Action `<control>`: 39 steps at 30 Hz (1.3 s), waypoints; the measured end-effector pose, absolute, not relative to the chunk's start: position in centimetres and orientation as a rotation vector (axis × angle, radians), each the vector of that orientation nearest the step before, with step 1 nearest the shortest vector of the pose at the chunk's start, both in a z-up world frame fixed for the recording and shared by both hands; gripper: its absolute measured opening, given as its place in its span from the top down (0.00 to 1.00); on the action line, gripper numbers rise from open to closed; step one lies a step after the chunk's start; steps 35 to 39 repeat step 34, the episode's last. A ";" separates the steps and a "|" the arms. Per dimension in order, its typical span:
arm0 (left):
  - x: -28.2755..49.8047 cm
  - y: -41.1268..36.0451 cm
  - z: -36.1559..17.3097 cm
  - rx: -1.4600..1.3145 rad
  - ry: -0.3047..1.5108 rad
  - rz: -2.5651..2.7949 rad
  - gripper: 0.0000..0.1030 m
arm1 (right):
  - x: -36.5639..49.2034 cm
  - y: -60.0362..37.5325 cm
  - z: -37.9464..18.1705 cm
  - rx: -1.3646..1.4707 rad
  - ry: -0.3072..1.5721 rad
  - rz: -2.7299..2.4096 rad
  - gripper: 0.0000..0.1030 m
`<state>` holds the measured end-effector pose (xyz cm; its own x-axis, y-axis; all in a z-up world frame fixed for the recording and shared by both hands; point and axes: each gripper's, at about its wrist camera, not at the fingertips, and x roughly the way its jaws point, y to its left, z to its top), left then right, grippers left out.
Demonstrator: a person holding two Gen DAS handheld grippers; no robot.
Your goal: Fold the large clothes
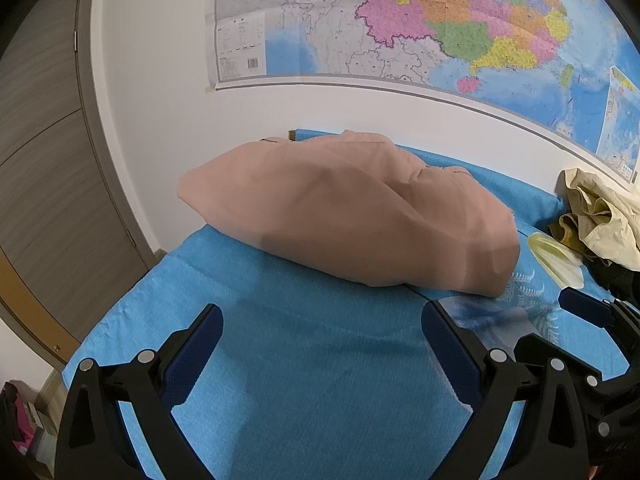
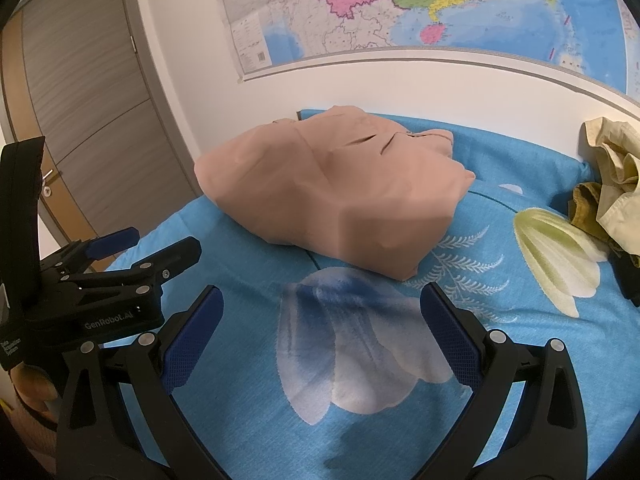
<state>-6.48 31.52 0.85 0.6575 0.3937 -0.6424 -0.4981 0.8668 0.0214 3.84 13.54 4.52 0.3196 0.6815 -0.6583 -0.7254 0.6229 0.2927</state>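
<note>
Two grippers hover low over the blue floral sheet, both with fingers spread wide and nothing between them. One pink folded garment lies on the sheet toward the wall map, well beyond the fingertips of the left gripper and apart from them. From the right gripper the garment also sits ahead, its near corner just beyond the right-hand finger, not touching. Beside the garment, away from the door, a crumpled cream and olive pile of clothes rests at the sheet's edge. Each gripper shows at the edge of the other's view.
</note>
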 end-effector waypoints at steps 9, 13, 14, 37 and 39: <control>-6.5 31.5 0.7 -0.163 0.691 0.509 0.07 | 3.8 13.6 4.4 -0.054 0.837 0.925 0.06; -6.5 31.6 0.7 -0.160 0.691 0.509 0.07 | 3.8 13.6 4.4 -0.053 0.839 0.925 0.06; -6.5 31.5 0.7 -0.160 0.691 0.510 0.07 | 3.8 13.6 4.3 -0.052 0.840 0.926 0.06; -6.2 31.2 0.2 -0.174 0.693 0.462 0.07 | 3.9 13.4 4.1 -0.026 0.845 0.920 0.06; -6.2 31.2 0.2 -0.174 0.693 0.462 0.07 | 3.9 13.4 4.1 -0.026 0.845 0.920 0.06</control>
